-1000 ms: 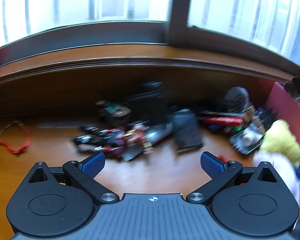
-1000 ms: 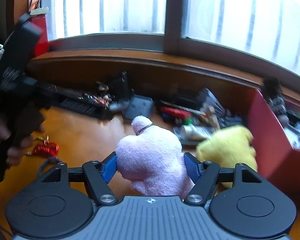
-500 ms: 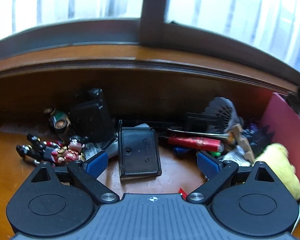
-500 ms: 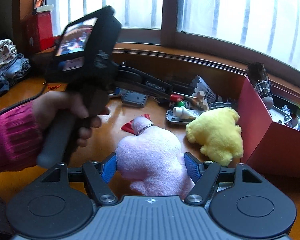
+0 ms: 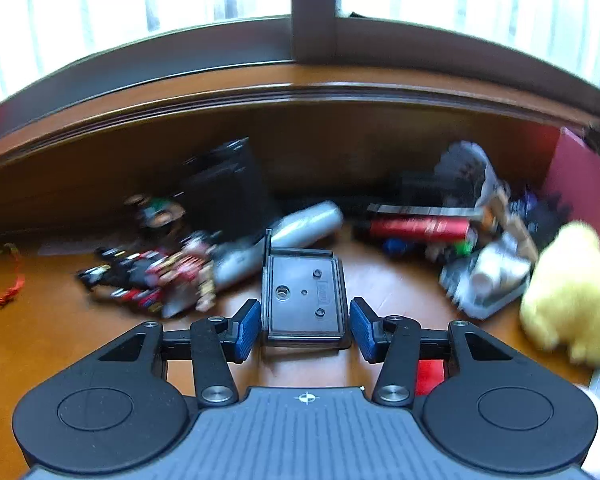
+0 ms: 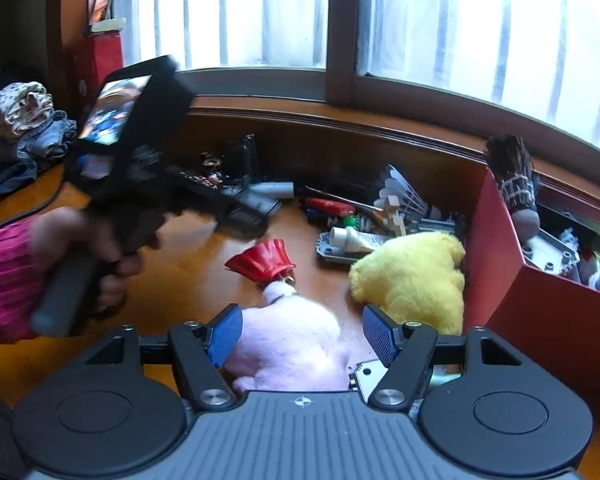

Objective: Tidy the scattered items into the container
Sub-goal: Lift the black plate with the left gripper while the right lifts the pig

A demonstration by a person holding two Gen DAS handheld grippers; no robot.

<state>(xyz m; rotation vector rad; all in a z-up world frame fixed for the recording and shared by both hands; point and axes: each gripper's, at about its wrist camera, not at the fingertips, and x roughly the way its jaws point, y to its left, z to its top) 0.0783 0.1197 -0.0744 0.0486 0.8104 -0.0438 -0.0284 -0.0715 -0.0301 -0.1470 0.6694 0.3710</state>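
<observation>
My left tool brackets the flat black plate narrowly, squared for a grip; my right tool straddles the pink plush, wide, near the red container.

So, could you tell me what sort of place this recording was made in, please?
Most likely a room in a home, at a wooden surface beneath a large window. Toys lie scattered there, such as a yellow plush, beside a red box, and clothes are piled at the far left.

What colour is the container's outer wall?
Dark red; the container shows best in the right wrist view.
</observation>
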